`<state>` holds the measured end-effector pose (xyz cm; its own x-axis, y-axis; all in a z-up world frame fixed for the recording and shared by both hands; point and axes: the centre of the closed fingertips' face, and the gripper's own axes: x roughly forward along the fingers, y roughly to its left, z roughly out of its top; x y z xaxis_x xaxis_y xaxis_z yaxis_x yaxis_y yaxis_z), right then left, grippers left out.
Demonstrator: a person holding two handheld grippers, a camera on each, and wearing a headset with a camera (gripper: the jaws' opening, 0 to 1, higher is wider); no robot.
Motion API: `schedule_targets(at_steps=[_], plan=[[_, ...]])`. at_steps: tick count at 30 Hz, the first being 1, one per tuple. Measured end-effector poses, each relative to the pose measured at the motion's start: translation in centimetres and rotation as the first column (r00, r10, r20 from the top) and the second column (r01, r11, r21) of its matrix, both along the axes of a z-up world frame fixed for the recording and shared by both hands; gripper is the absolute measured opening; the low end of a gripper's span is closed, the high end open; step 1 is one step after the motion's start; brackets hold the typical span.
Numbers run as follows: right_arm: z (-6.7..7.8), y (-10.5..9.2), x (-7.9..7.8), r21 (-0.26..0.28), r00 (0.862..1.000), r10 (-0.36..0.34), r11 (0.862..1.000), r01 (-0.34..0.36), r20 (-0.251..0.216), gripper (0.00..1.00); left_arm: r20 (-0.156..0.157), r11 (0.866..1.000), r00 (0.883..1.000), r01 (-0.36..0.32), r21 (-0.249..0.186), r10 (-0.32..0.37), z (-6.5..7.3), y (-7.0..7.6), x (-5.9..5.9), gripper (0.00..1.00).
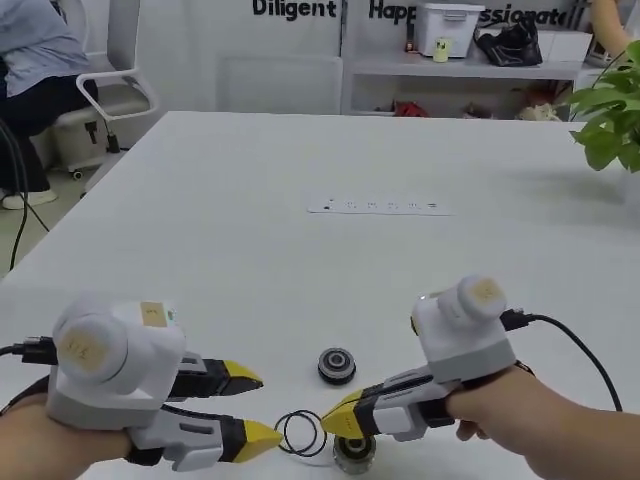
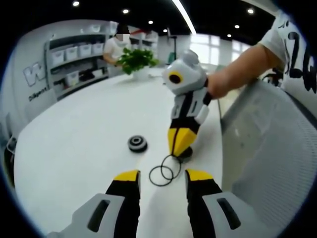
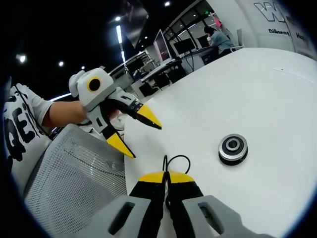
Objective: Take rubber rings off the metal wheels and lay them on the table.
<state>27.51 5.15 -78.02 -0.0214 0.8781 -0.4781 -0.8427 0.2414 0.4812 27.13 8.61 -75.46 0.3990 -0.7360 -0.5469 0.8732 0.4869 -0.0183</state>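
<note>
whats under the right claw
A metal wheel, partly covered by the right claw, which pinches a black rubber ring. Whether the wheel carries a ring is hidden.

Metal wheels: two. A free wheel (image 1: 337,364) and a near wheel (image 1: 354,452).
Rubber rings: two, black, loops overlapping. A flat ring (image 2: 150,176) and a pinched ring (image 3: 179,156).
Grippers: two, the left gripper (image 1: 262,408) and the right gripper (image 1: 335,415).
White table (image 1: 250,200): one.
Flat white strip (image 1: 380,206) on the tabletop: one.
Potted plant (image 1: 612,105): one.
White chair (image 1: 115,85): one.
Lidded white bin (image 1: 448,28) on the shelf: one.
People behind, head view: two. A seated person (image 1: 30,50) and a second person (image 1: 612,20).
</note>
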Motion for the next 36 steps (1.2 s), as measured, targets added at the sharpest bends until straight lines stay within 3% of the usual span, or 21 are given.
schedule_targets(at_steps=[36], plan=[[-1.3, 0.6, 0.2, -0.058, 0.998, 0.013, 0.998, -0.009, 0.055, 0.0, -0.007, 1.0, 1.0, 0.004, 0.008, -0.004, -0.2, -0.2, -0.3, 0.36]])
